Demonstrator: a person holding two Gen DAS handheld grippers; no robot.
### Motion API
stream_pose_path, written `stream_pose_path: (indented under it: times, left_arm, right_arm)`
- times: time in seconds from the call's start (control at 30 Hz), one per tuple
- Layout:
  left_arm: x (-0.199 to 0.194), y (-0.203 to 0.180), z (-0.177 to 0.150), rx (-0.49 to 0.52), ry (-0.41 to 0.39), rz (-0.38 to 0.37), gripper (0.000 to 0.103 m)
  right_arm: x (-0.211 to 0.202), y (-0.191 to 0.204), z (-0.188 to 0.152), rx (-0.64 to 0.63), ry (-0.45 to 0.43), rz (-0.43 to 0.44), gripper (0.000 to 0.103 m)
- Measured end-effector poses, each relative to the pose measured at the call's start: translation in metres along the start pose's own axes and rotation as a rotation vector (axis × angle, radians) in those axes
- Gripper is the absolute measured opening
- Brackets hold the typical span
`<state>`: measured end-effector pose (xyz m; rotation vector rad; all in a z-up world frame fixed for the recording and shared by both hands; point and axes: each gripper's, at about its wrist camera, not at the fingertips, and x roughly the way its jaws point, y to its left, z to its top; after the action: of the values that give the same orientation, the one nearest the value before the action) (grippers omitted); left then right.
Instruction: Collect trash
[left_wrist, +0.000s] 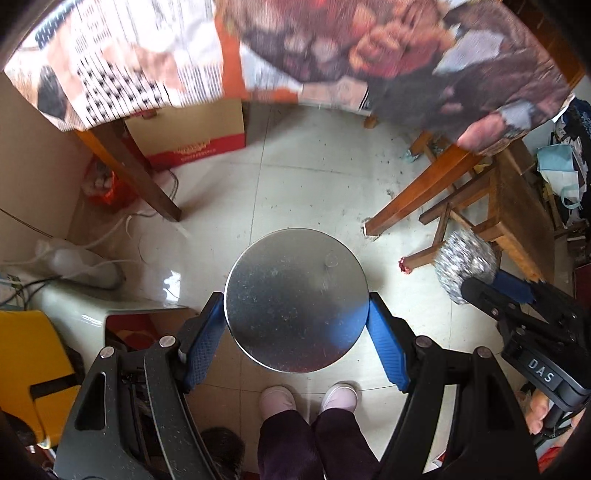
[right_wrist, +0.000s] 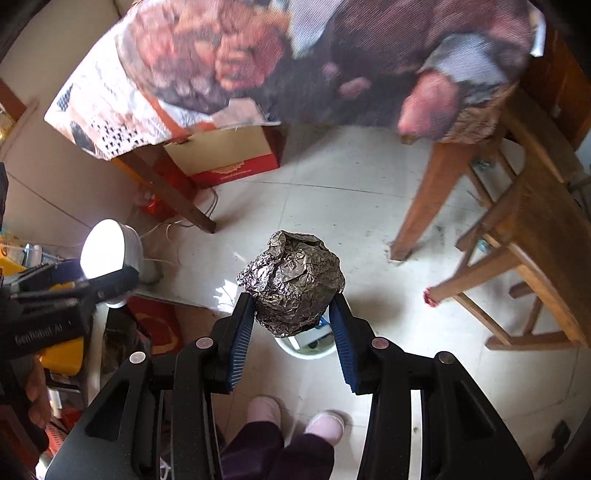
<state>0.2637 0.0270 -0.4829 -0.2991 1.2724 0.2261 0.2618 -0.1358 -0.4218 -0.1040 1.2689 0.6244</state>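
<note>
Blue-padded fingers (left_wrist: 207, 332) of the left gripper (left_wrist: 295, 332) press on opposite edges of a round metal tin (left_wrist: 295, 302), seen end-on as a flat silver disc; the grip is across its full width. The right gripper (right_wrist: 293, 317) clamps a crumpled ball of foil (right_wrist: 291, 284) between its own blue pads (right_wrist: 242, 343). Both point steeply down at a pale tiled floor (left_wrist: 314, 177), above the person's pink slippers (left_wrist: 277, 400).

Judged by its look, the tin is rigid, smooth and fairly light, so it could slide in the pads; holding it at its widest point across the rim suits it best. The foil ball is very light and crushable. It dents rather than slips, so a gentle squeeze around its middle should do.

Much is hard to read. Only the tin's flat face shows in the left wrist view, so its depth and whether it holds anything cannot be told. A white container (right_wrist: 306, 349) sits on the floor directly under the foil, mostly hidden by it; it may be a bin, but that is uncertain. The patterned tablecloth (left_wrist: 332, 48) overhead is blurred. Clutter at the left edge is cut off.
</note>
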Motion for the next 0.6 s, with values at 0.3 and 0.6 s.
stream_pose_path:
  times: [0.3,0.6]
  left_arm:
    - [0.039,-0.008,-0.008,-0.006,0.042,-0.015,0.074]
    - [0.058,-0.045,0.012,0.003,0.09,-0.098,0.076]
  right_arm:
    - [0.025,-0.019,-0.008,0.093,0.068,0.043,0.063]
    - [-0.007,-0.049,-0.007,0.166,0.038,-0.003,0.063]
